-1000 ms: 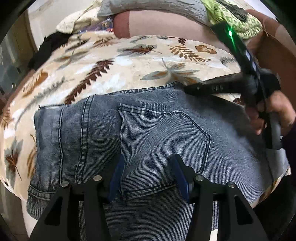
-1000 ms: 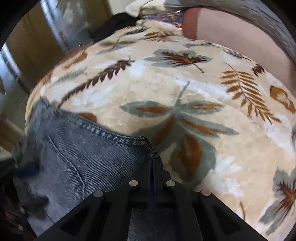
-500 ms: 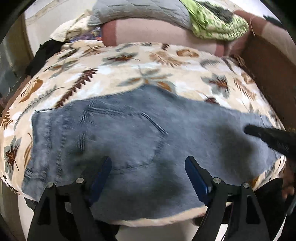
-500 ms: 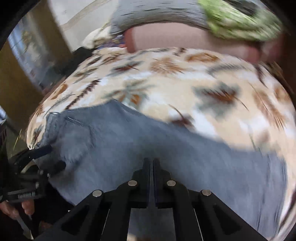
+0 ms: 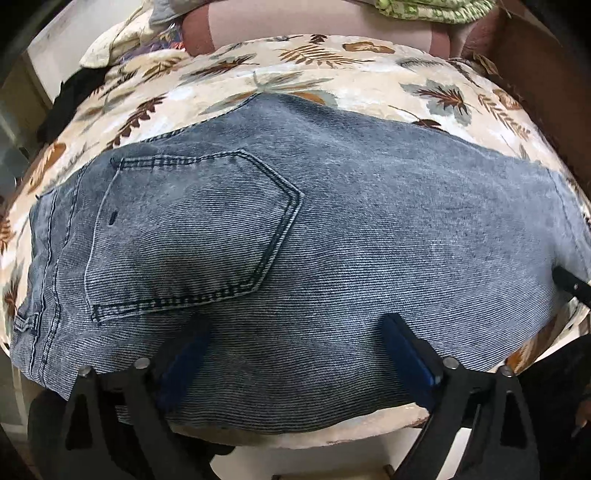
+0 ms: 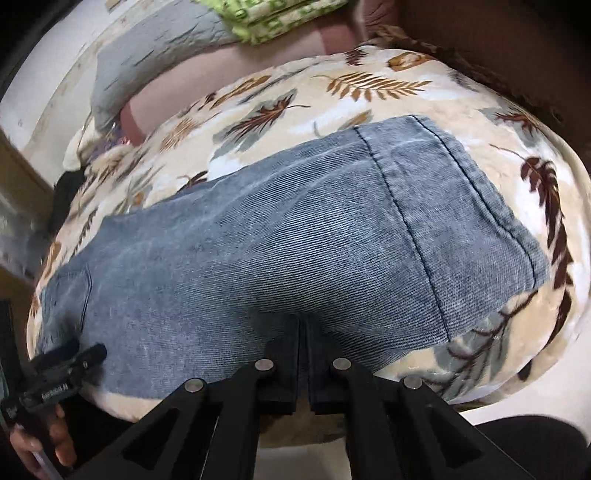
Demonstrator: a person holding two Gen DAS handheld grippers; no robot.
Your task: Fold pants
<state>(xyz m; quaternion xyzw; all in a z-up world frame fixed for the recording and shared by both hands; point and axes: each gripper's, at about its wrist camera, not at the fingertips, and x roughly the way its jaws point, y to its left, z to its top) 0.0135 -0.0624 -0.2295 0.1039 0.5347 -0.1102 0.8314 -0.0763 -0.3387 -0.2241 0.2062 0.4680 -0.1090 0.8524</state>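
Note:
Grey-blue denim pants (image 5: pixel 332 229) lie flat across a leaf-print bedspread (image 5: pixel 332 77), back pocket (image 5: pixel 192 232) up, waistband at the left. My left gripper (image 5: pixel 295 354) is open, its blue-padded fingers spread just above the near edge of the pants, holding nothing. In the right wrist view the pants (image 6: pixel 295 251) stretch from the pocket end at the left to the hemmed leg end (image 6: pixel 461 206) at the right. My right gripper (image 6: pixel 303 354) is shut on the near edge of the pants. The left gripper (image 6: pixel 88 354) shows at the left edge there.
A grey quilt (image 6: pixel 155 62) and a green patterned cloth (image 6: pixel 273 18) lie on pink bedding at the back. A brown board (image 5: pixel 546 74) bounds the right side. A dark garment (image 5: pixel 74 92) lies at the far left. The bed's near edge is just under both grippers.
The right gripper has moved from the far waistband edge to the near edge by the leg end. The left gripper has opened wider and backed off. The pants now lie spread flat.

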